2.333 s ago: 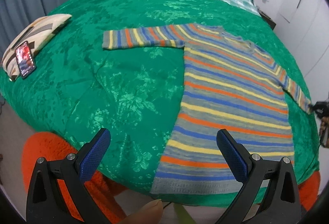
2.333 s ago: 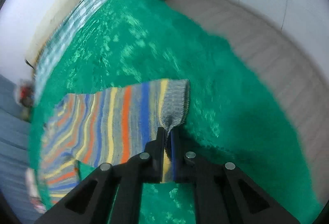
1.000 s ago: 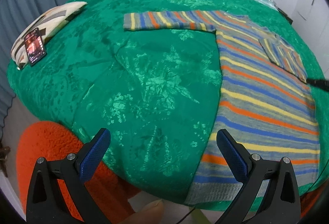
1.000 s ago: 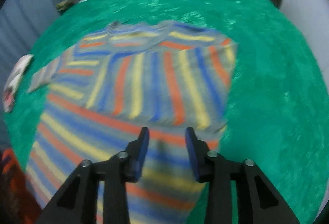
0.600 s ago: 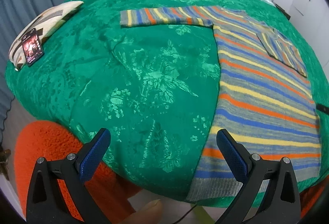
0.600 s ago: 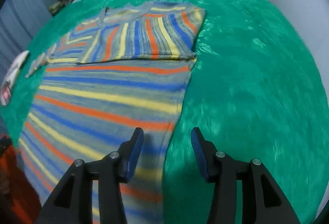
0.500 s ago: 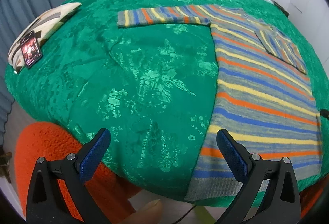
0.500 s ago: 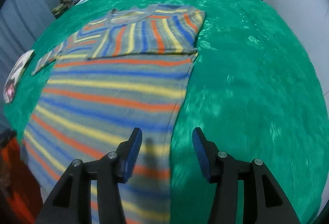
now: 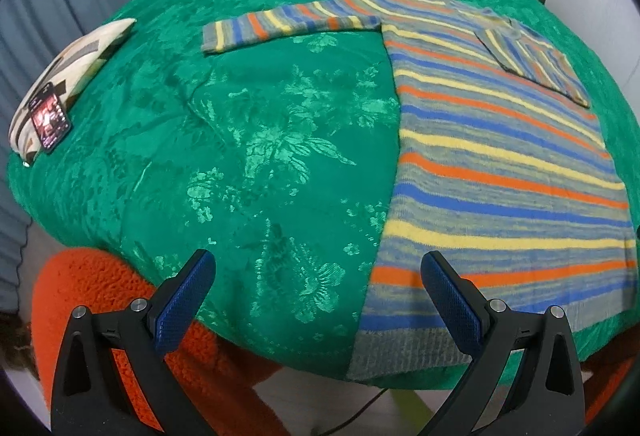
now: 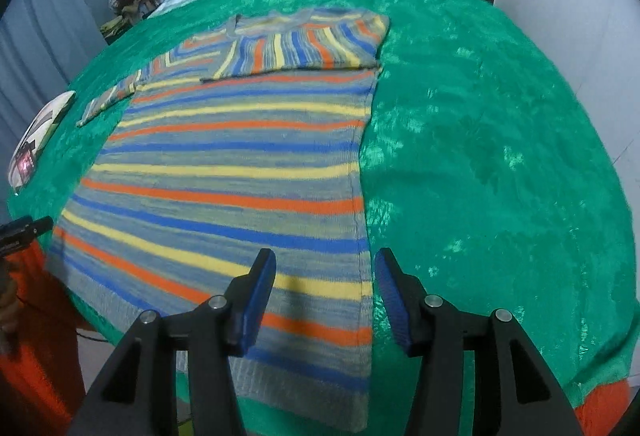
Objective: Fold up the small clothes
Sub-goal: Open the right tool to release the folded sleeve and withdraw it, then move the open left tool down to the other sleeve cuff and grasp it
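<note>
One sweater (image 10: pixel 224 172) hem corner cropped

A small knitted striped sweater (image 9: pixel 496 172) lies flat on the green bedspread (image 9: pixel 260 140), its grey ribbed hem at the near edge of the bed and its neckline toward the far end. Bands of grey, blue, yellow and orange run across the body. One sleeve (image 9: pixel 288 24) stretches straight out sideways over the bedspread; the other sleeve (image 10: pixel 304 44) is folded inward and rests across the chest, its stripes running crosswise to the body's.
</note>
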The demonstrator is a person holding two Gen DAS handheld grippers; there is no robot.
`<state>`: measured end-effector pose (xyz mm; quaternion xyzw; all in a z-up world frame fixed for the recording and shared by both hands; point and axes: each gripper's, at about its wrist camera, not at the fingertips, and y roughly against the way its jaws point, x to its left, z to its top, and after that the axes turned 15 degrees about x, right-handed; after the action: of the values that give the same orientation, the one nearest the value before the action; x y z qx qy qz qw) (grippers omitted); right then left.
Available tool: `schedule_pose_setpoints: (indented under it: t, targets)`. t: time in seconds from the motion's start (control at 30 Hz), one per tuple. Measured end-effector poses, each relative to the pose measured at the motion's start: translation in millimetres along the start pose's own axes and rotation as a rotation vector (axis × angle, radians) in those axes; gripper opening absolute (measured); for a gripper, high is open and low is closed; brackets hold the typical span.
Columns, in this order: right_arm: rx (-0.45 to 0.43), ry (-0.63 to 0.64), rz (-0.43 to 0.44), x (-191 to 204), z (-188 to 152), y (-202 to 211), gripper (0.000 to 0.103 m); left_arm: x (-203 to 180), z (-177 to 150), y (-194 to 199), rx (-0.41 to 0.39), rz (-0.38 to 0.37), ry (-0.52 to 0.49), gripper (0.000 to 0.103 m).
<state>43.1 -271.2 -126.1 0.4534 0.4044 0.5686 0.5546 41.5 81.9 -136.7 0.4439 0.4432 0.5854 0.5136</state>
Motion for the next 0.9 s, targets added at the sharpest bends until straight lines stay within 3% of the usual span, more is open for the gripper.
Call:
schedule_pose_setpoints:
  t: [0.2,0.53,0.9]
  targets:
    - [-0.062,0.007,-0.024,8,-4,9,0.055,4,-1,-1,0.012,-0.025,0.015,0.102]
    - [-0.092,0.022,-0.029,14,-8,7,0.055,12,1,2,0.007,-0.022,0.056,0.102]
    - [-0.091,0.026,-0.022,14,-10,6,0.055,5,1,1,0.010,-0.002,0.024,0.102]
